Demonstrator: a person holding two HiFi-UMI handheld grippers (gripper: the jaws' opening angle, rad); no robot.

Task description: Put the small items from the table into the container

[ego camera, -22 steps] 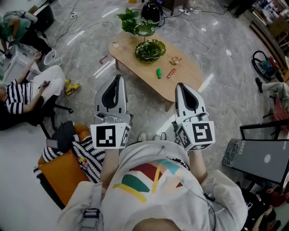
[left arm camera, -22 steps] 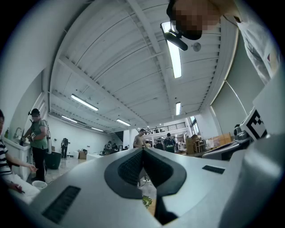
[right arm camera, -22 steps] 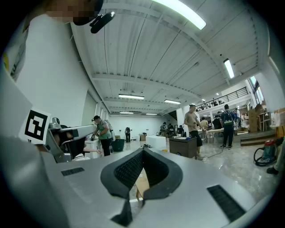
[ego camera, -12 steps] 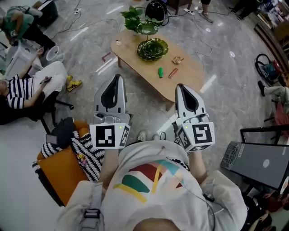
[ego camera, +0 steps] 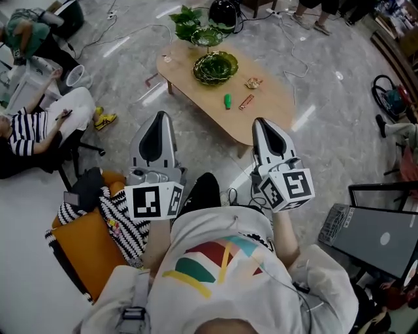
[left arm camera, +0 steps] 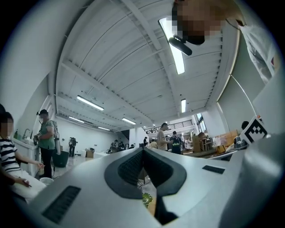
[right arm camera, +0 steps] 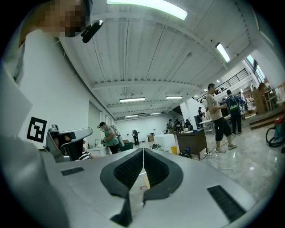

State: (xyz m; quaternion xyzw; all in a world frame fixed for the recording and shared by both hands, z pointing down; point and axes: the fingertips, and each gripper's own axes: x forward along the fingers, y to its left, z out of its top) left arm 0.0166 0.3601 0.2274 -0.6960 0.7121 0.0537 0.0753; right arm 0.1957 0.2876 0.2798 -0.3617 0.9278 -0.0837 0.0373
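A low wooden table [ego camera: 271, 107] stands ahead of me on the marble floor. On it lie a small green item [ego camera: 227, 101], a brown bar [ego camera: 246, 102] and a crumpled snack wrapper [ego camera: 253, 83]. A large green glass bowl [ego camera: 214, 67] sits towards its far end, with a smaller green bowl [ego camera: 208, 38] and a leafy plant [ego camera: 186, 19] behind. My left gripper [ego camera: 160, 115] and right gripper [ego camera: 259, 121] are held side by side in front of my chest, well short of the table. Each has its jaws together with nothing between them, as the left gripper [left arm camera: 143, 149] and right gripper [right arm camera: 143, 150] views confirm.
A seated person in a striped shirt [ego camera: 26, 134] is at the left. An orange chair [ego camera: 85, 251] with a striped bag stands by my left side. A dark monitor [ego camera: 382, 231] is at the right. Cables [ego camera: 294, 45] trail over the floor beyond the table.
A dark shoe or leg has come forward between the grippers. The left gripper has shifted slightly left and down, and the table sits a little higher and further left in the view.
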